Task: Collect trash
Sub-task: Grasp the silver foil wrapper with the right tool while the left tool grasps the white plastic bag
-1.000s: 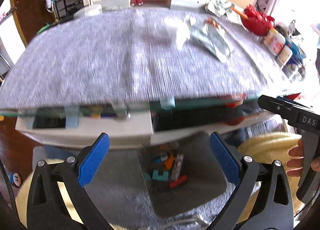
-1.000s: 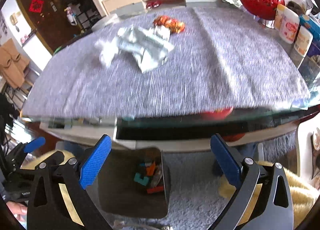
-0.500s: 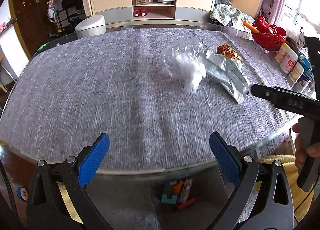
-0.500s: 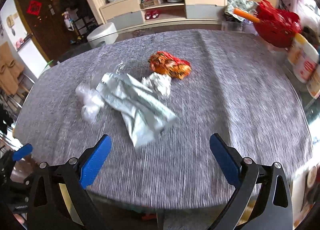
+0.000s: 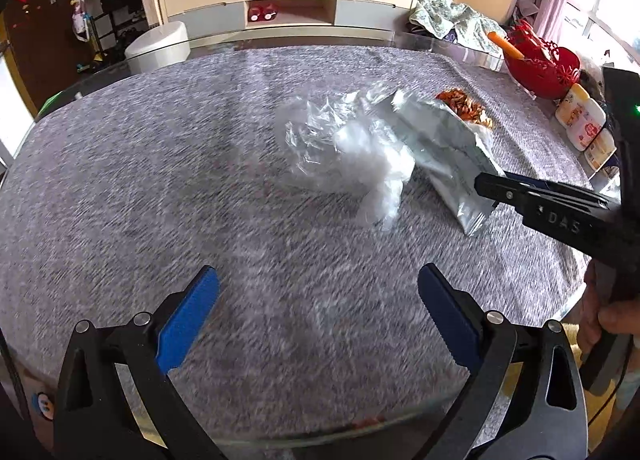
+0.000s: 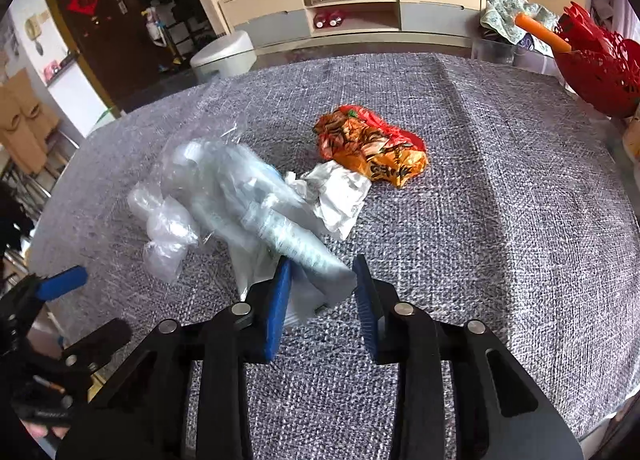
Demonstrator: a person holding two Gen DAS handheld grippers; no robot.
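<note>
Trash lies on the grey tablecloth (image 5: 160,188): a crumpled clear plastic bag (image 5: 340,148) (image 6: 168,224), a silver foil packet (image 5: 440,152) (image 6: 280,236), a white crumpled paper (image 6: 340,192) and an orange snack wrapper (image 6: 372,148) (image 5: 464,104). My right gripper (image 6: 322,292) has its jaws narrowed around the near end of the silver packet. It shows from the side in the left wrist view (image 5: 540,208). My left gripper (image 5: 316,320) is open and empty, above the cloth short of the plastic bag.
A red basket (image 5: 540,68) (image 6: 596,64) and white bottles (image 5: 580,120) stand at the table's right edge. A cabinet (image 5: 288,0) and a white stool (image 5: 156,44) stand beyond the far edge. A hand (image 5: 612,320) holds the right gripper.
Both grippers rose from below the table edge and moved forward over the cloth. The right gripper's jaws narrowed around the silver packet's end. The left stayed open.
</note>
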